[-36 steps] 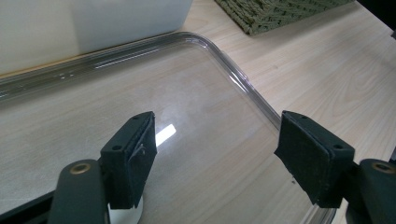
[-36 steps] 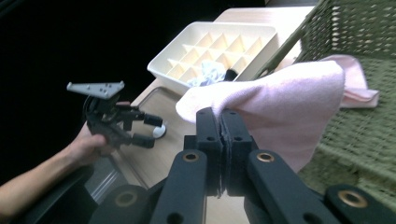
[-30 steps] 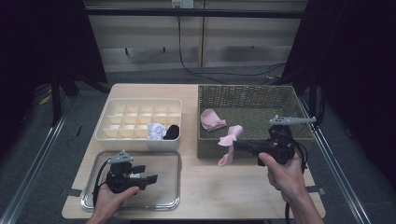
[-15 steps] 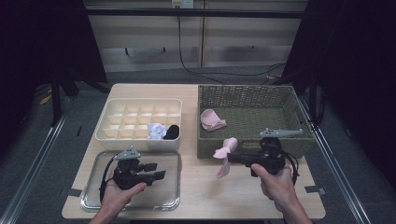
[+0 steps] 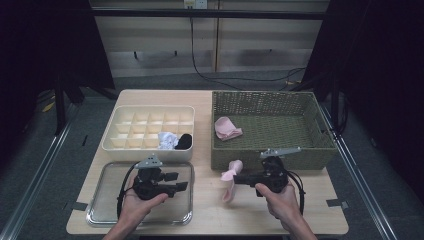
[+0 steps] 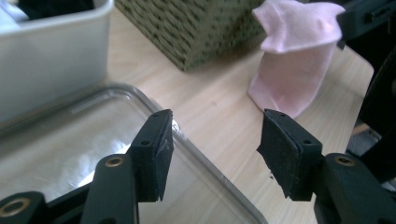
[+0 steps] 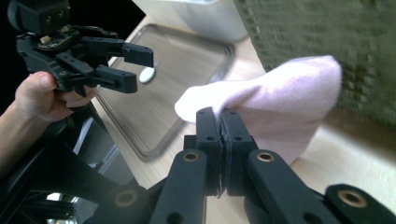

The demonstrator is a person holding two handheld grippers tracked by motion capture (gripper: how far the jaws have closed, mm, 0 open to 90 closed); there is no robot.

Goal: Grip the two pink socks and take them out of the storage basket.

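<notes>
Left gripper (image 5: pixel 181 181) over the metal tray (image 5: pixel 105 210), jaws apart, nothing between them, just been opening slightly. Pink sock (image 5: pixel 230 180) lies to its right, hanging long-axis vertical, toe probably touching the table (image 5: pixel 210 220). Right gripper (image 5: pixel 238 178) clamps the sock's upper edge.

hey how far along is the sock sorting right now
Done: a white sock and a black sock sit in the divided organizer. In hand: the right gripper pinches a pink sock above the table. Left: another pink sock lies in the wicker basket.
</notes>
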